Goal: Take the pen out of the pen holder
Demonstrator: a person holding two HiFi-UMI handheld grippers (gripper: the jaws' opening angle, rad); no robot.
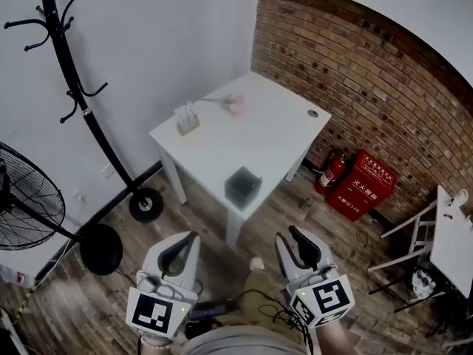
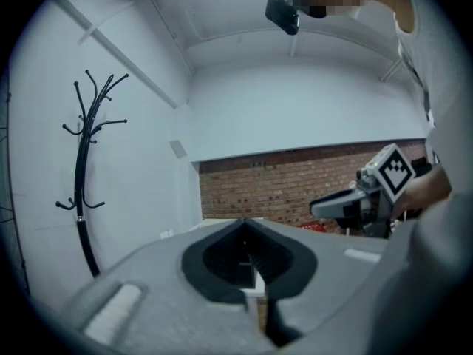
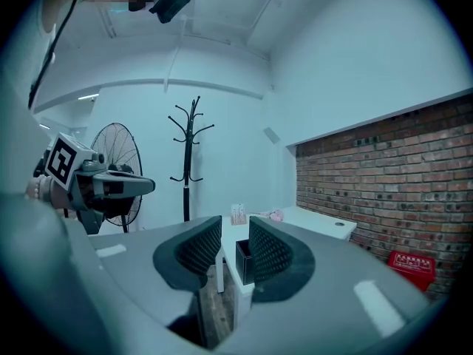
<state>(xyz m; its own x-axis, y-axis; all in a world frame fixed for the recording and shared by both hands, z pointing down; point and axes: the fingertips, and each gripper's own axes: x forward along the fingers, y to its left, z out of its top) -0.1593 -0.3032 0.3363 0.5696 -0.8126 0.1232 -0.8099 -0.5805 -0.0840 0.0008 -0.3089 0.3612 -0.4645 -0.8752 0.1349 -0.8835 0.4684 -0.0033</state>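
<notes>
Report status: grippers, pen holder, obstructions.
Left gripper shut, empty; right gripper open, empty. Both short of the table. Pen holder near table's front edge, untouched; pen not discernible. Approach looks unobstructed.

I am holding two tools, one left tool (image 1: 181, 248) and one right tool (image 1: 298, 244). I am looking at one white desk (image 1: 273, 135). It is carrying one pen holder (image 1: 242, 186), one pink thing (image 1: 236, 104) and one small white stand (image 1: 187, 119). I am counting one coat rack (image 1: 81, 102), one fan (image 1: 26, 198), one fire extinguisher (image 1: 332, 170) and one red box (image 1: 362, 186).
</notes>
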